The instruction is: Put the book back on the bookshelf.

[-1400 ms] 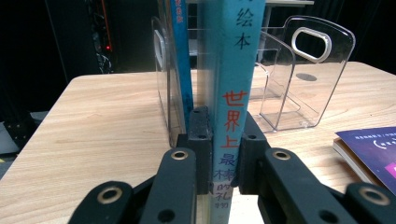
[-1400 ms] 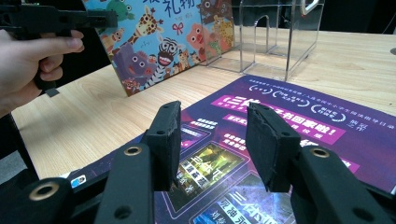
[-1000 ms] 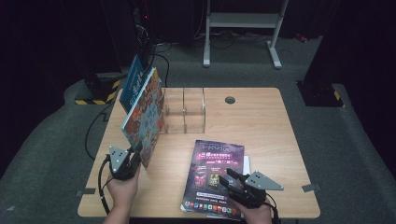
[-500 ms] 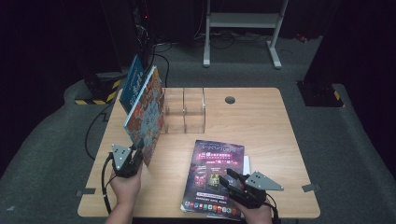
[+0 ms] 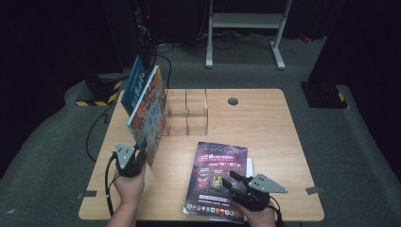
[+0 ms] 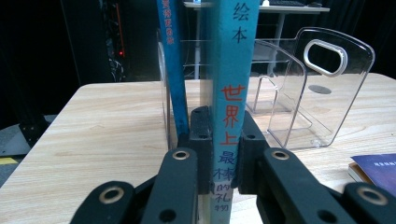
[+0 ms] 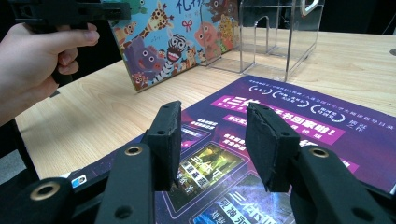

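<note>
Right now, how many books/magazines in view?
3. A blue book stands in the clear rack; the picture book leans beside it, its spine clamped by the left gripper; a purple magazine lies flat. Something pale under it may be another.

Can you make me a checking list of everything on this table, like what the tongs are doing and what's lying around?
Surface: light wooden table, with a round grommet hole near the far edge.
Job's things: tall teal-spined picture book with cartoon animals, leaning at the left end of the clear plastic divided book holder; a blue book leans behind it.
Clutter: purple glossy magazine lying flat, with something white under its right edge.
Grippers: left tongs shut on the picture book's spine; right tongs open, just above the magazine.
Cables: black cable trailing from the left tongs.
Surroundings: grey carpet floor, white metal frame, dark room.
</note>
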`<state>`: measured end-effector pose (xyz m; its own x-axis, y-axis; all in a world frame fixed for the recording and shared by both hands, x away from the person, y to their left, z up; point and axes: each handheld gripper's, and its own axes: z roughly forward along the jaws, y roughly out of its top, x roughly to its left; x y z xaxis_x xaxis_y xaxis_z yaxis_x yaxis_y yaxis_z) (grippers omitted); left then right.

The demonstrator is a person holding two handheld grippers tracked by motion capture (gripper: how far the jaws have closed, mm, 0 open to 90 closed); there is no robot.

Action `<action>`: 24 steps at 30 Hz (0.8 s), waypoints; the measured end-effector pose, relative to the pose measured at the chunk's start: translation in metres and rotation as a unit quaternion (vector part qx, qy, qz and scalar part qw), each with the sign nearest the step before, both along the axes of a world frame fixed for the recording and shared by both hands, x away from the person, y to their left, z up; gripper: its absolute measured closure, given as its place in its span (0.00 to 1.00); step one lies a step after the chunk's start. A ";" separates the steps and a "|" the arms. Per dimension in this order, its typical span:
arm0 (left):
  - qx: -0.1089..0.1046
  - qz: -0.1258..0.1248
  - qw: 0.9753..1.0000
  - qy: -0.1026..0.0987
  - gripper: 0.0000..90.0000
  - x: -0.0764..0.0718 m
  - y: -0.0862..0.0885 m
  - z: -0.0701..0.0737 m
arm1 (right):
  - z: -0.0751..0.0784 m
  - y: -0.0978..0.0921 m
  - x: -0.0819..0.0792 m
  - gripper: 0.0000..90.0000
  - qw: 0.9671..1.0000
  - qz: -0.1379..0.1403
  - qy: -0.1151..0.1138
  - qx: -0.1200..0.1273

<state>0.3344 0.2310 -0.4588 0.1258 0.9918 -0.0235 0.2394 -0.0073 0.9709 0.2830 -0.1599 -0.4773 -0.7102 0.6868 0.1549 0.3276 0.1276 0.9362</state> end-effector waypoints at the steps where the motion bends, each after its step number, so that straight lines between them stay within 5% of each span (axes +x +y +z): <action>1: 0.000 0.001 1.000 0.000 0.90 0.000 0.000 0.000 | 0.000 0.000 0.000 0.62 1.000 0.000 0.000 -0.001; 24: 0.004 0.006 1.000 -0.001 0.90 0.009 -0.005 0.000 | 0.000 0.000 0.000 0.62 1.000 -0.001 -0.002 -0.004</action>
